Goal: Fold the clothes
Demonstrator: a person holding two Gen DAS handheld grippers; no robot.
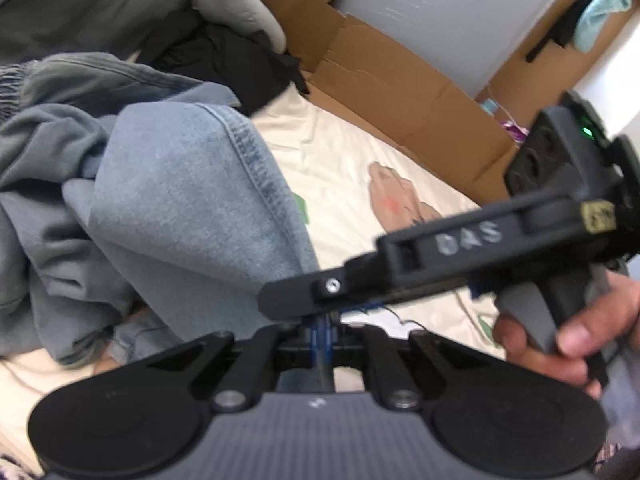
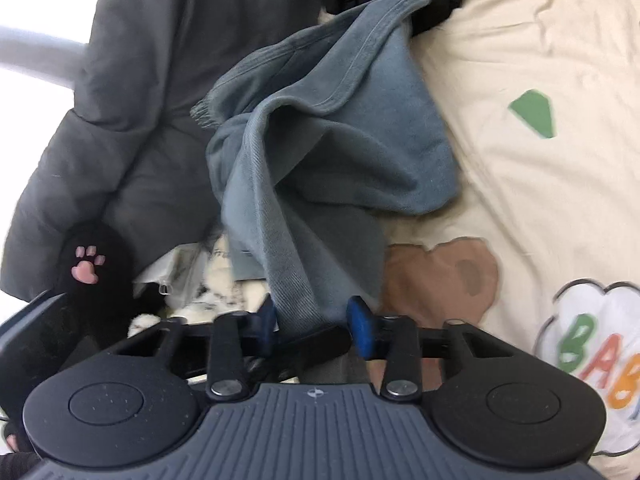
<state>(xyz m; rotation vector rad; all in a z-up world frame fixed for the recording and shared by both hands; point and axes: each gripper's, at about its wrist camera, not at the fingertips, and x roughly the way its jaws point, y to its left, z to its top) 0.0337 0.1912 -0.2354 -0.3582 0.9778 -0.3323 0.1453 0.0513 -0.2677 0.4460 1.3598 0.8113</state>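
Blue-grey sweatpants [image 2: 320, 152] lie bunched on a cream printed bedsheet [image 2: 540, 180], one fold drawn toward the near edge. In the right wrist view, the right gripper [image 2: 316, 320] has its blue pads [image 2: 362, 326] set part open with that fold running between them; a firm pinch cannot be confirmed. A dark grey puffer jacket [image 2: 140, 120] lies left. The left wrist view alone shows the left gripper [image 1: 322, 330], jaws closed together on the garment's edge, the right-hand tool crossing over it, a hand [image 1: 560, 344] on its grip, and cardboard boxes [image 1: 400, 80] beyond.
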